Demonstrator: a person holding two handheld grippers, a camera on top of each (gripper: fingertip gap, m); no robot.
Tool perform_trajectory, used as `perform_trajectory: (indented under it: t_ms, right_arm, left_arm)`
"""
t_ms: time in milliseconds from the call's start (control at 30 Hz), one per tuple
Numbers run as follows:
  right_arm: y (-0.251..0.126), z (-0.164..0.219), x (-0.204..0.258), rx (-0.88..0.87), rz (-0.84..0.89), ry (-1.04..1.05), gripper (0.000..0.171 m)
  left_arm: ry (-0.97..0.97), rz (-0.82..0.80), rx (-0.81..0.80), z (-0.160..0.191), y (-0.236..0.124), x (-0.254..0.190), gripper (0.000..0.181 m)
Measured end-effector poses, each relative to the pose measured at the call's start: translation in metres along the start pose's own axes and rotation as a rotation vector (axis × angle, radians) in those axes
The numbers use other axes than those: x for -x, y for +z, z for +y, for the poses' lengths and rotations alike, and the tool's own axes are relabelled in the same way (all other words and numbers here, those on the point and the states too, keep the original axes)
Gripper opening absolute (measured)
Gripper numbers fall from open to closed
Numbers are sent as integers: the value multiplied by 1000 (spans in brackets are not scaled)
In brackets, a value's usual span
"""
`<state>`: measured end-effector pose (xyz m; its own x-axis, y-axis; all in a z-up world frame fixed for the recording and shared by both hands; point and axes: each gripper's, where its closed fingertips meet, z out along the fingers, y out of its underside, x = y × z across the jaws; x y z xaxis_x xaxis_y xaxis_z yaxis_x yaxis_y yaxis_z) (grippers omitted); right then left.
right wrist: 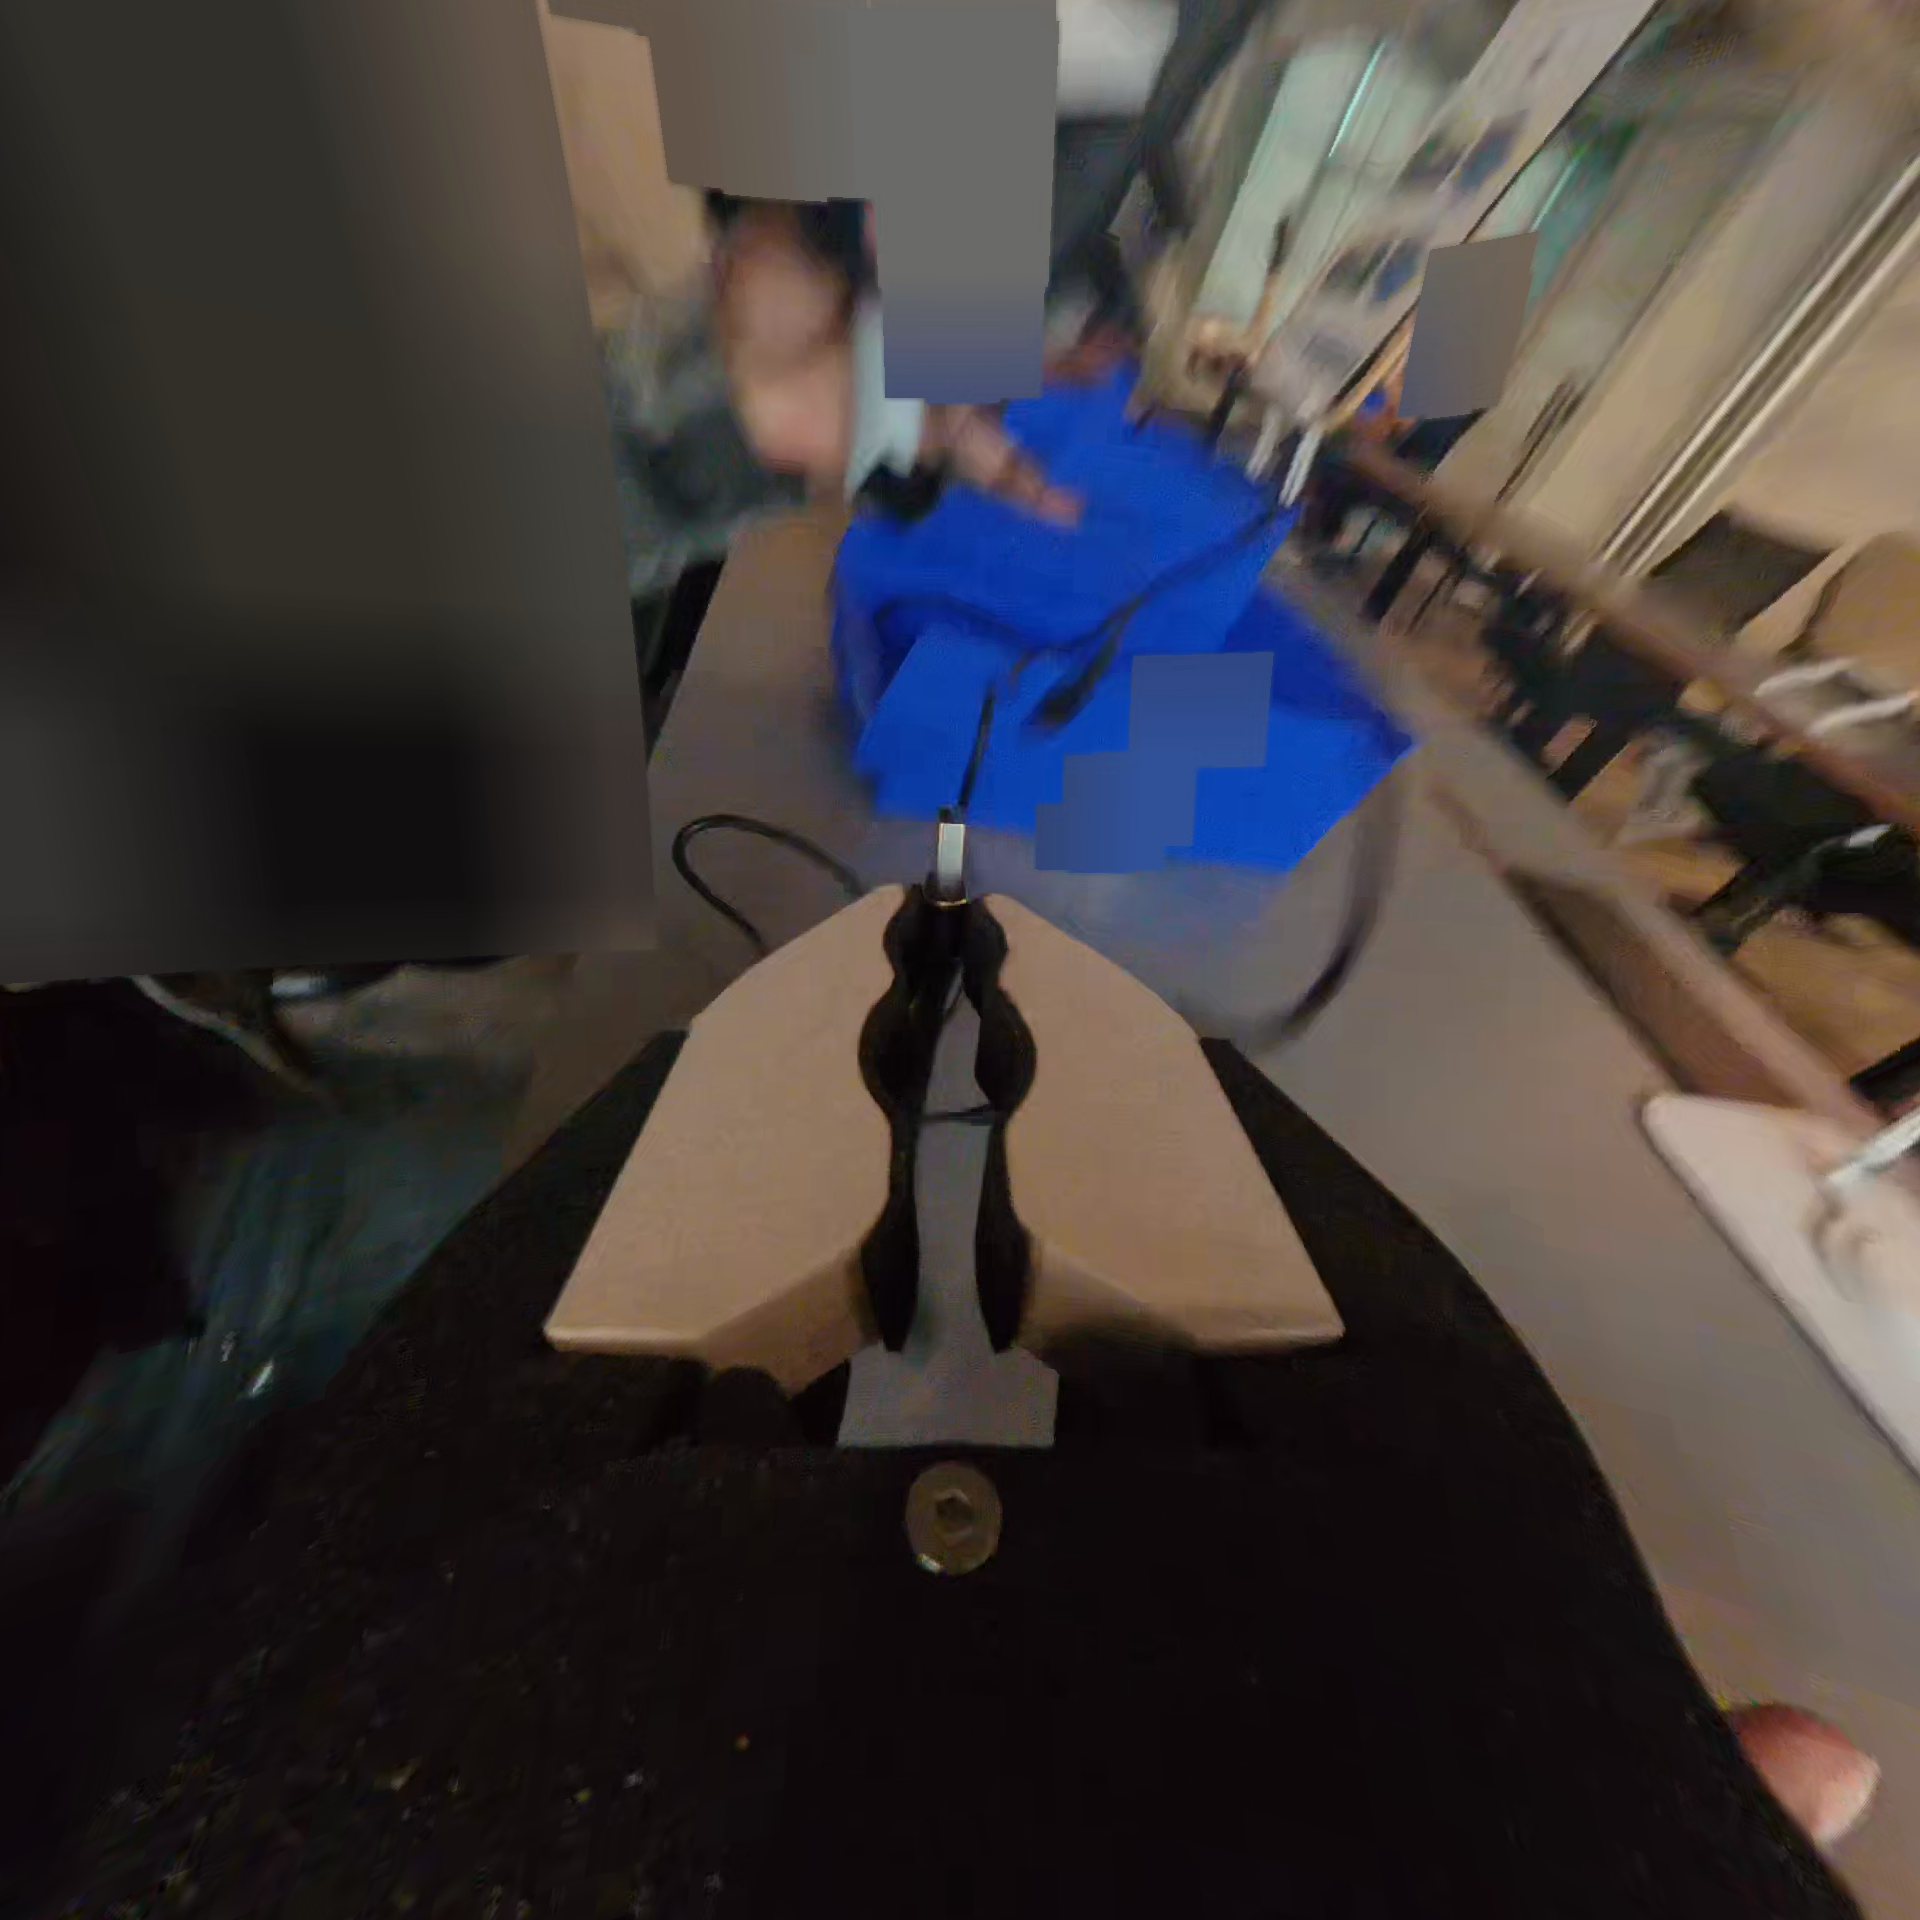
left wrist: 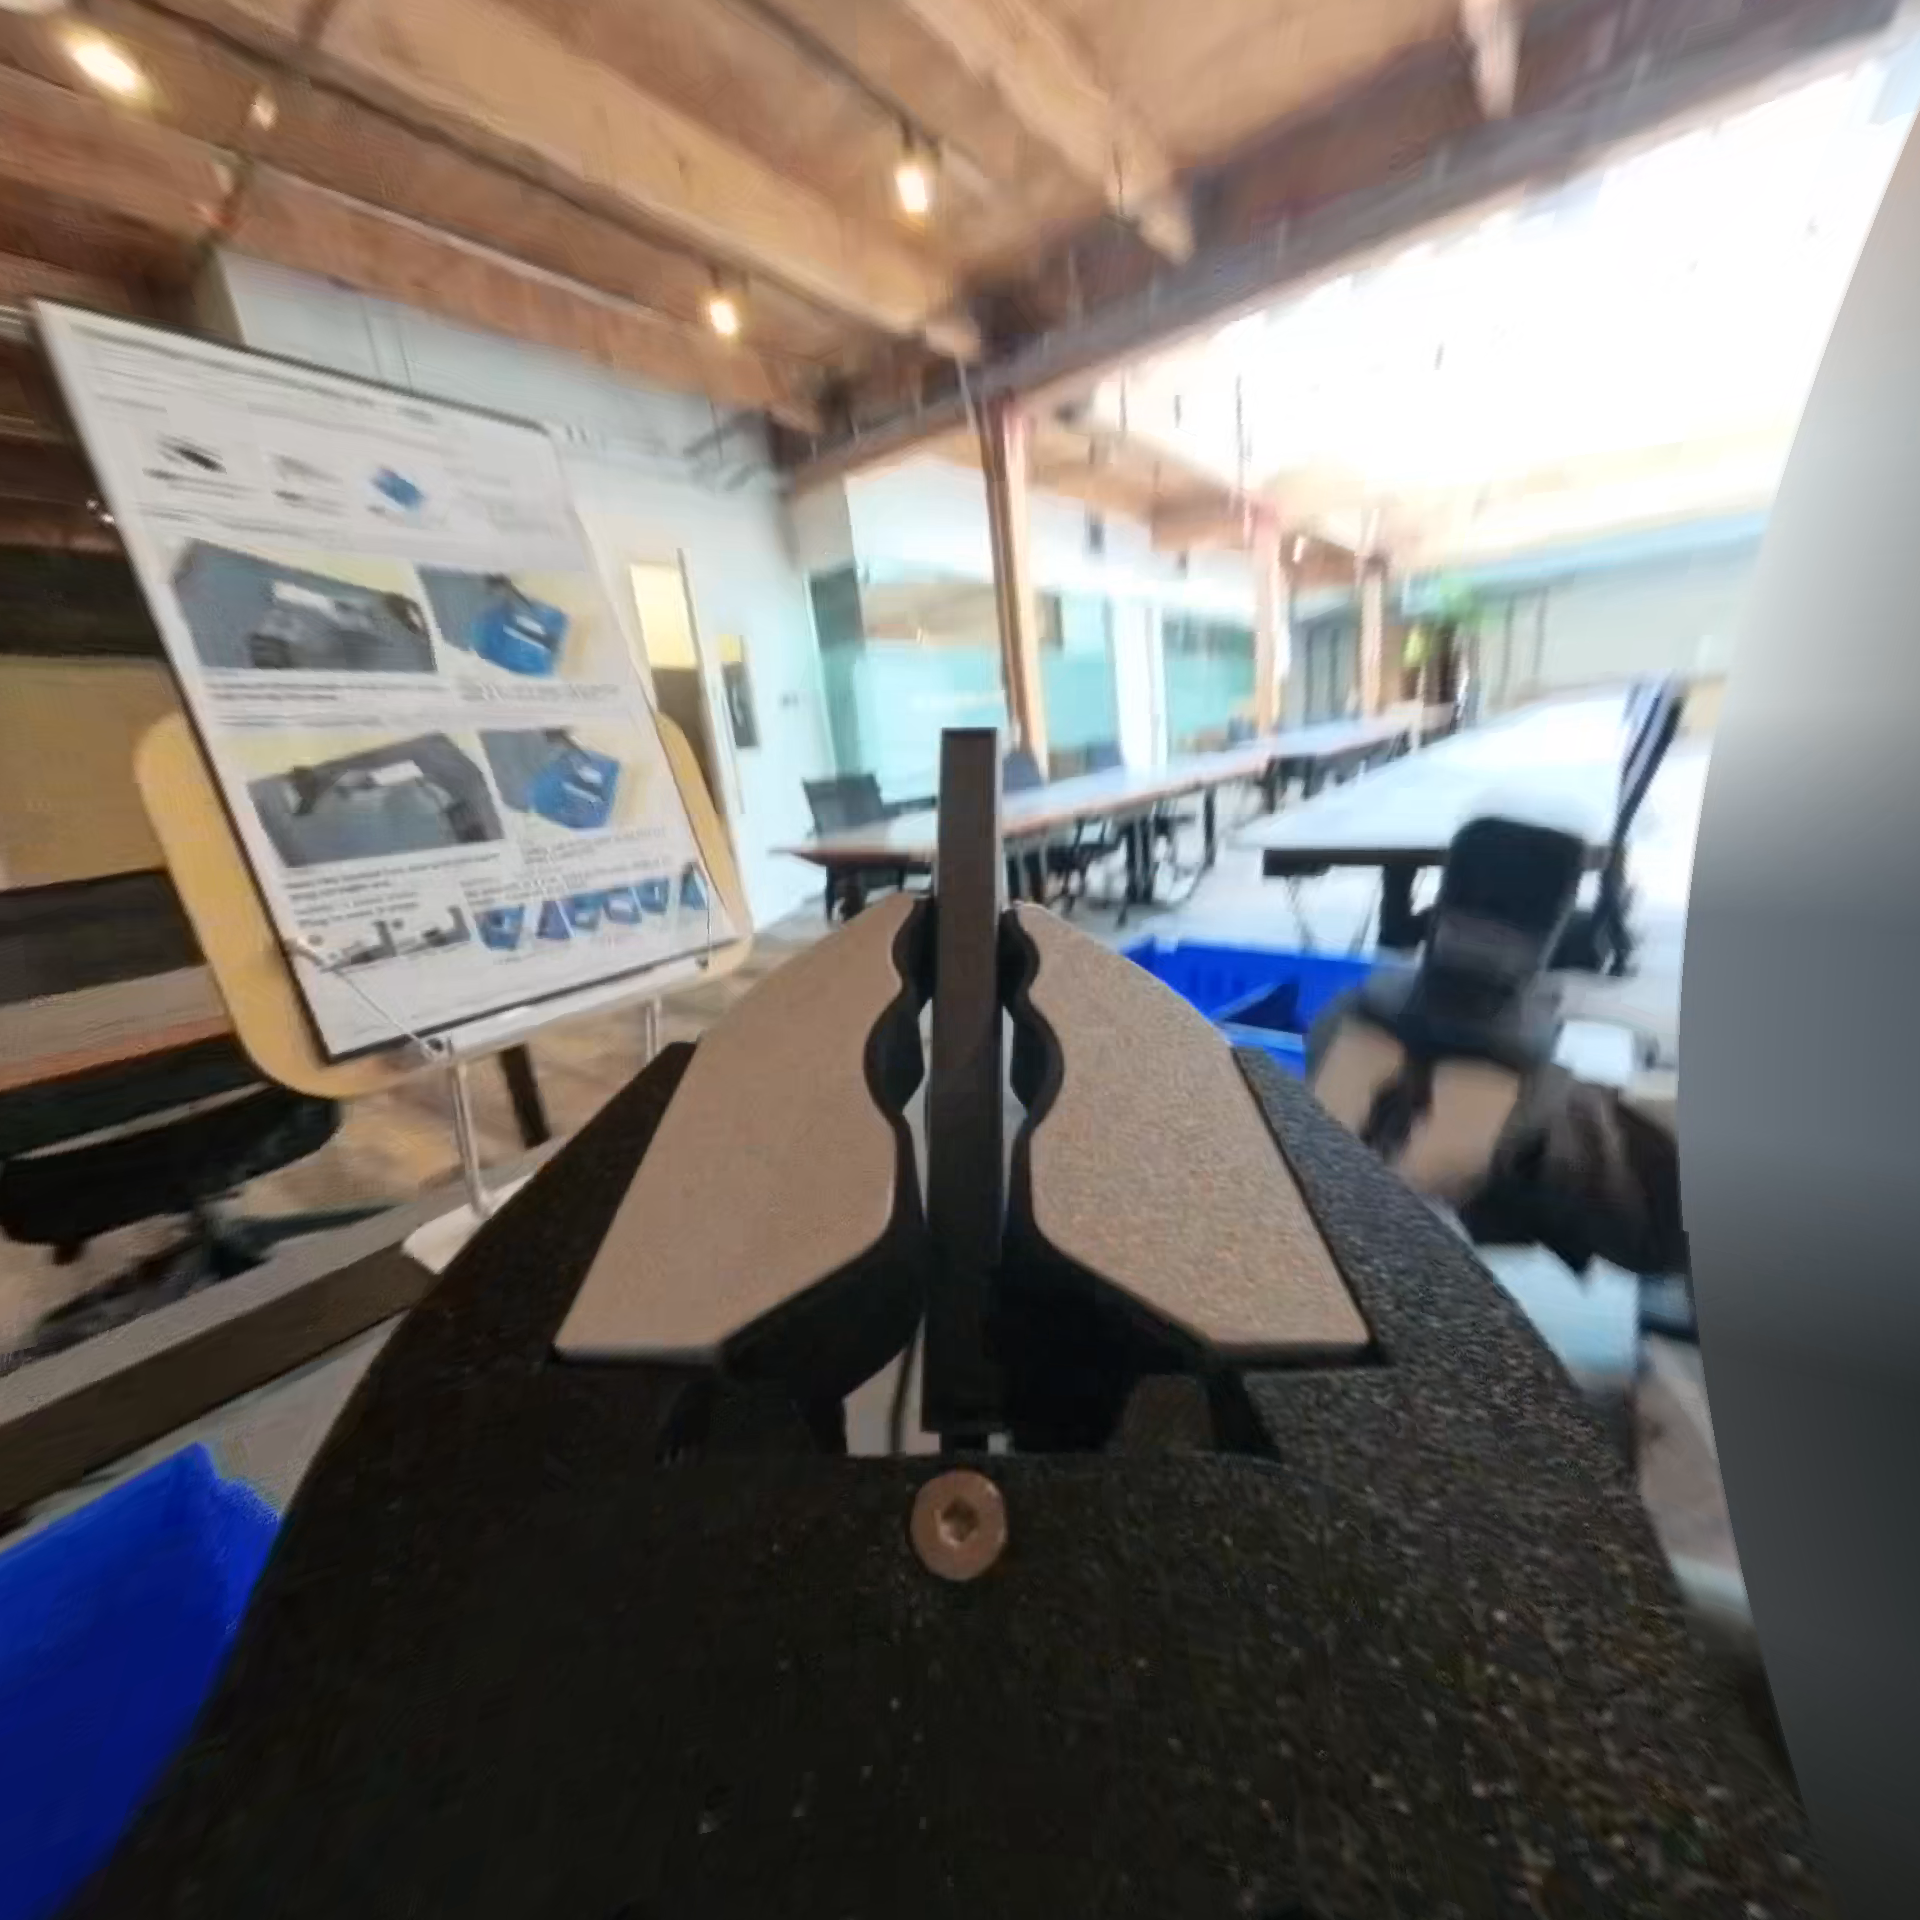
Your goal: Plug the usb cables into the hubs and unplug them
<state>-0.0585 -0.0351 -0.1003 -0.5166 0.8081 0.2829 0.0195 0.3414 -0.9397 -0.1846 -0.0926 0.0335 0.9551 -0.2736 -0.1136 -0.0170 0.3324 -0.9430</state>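
I have both pairs of tongs loaded and lifted, so I judge this to be the approach before a plug-in. My left tongs (left wrist: 961, 925) are clamped on a slim black USB hub (left wrist: 966, 1039), held on edge, its far end standing past the tips and pointing out at the room, not at the desk. My right tongs (right wrist: 943, 904) are pinched on the dark body of a USB plug (right wrist: 951, 857), its silver tip sticking out ahead, the thin black cable (right wrist: 748, 862) looping off to the left over the grey desk (right wrist: 1455, 1195). Ahead of the plug sits a blue bin (right wrist: 1091, 623) with another black cable draped in it. In the left view the right tongs (left wrist: 1455, 1049) show low to the right, near a blue bin rim (left wrist: 1247, 971), and well apart from the hub. Next, I reckon, I must swing the two together and line the tip with a port; I cannot see the ports from here. Room between them looks open; an instruction sheet on a stand (left wrist: 374, 686) stands left.
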Motion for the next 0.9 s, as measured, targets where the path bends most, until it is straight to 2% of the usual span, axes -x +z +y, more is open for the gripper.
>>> perform_trajectory:
  t_ms: [67,167,267,333,567,767,900]
  right_arm:
    - [-5,-15,-24,-25,29,5,7]
    - [-15,-27,-45,-68,82,-4,7]
    - [-26,-30,-63,-87,146,10,7]
    - [-29,-29,-68,-75,175,9,7]
    - [-40,-35,-69,-96,229,-1,7]
    - [-62,-48,-72,-121,291,-25,7]
    - [-91,-57,-84,-165,383,-15,7]
  left_arm:
    - [65,77,75,20,16,-23,12]
    - [64,117,179,40,25,-26,12]
    - [44,103,178,46,26,-21,12]
    - [48,64,188,51,25,-14,12]
    - [-10,79,194,59,23,-12,12]
    - [106,79,230,70,29,-21,12]
    - [137,39,260,73,31,-20,12]
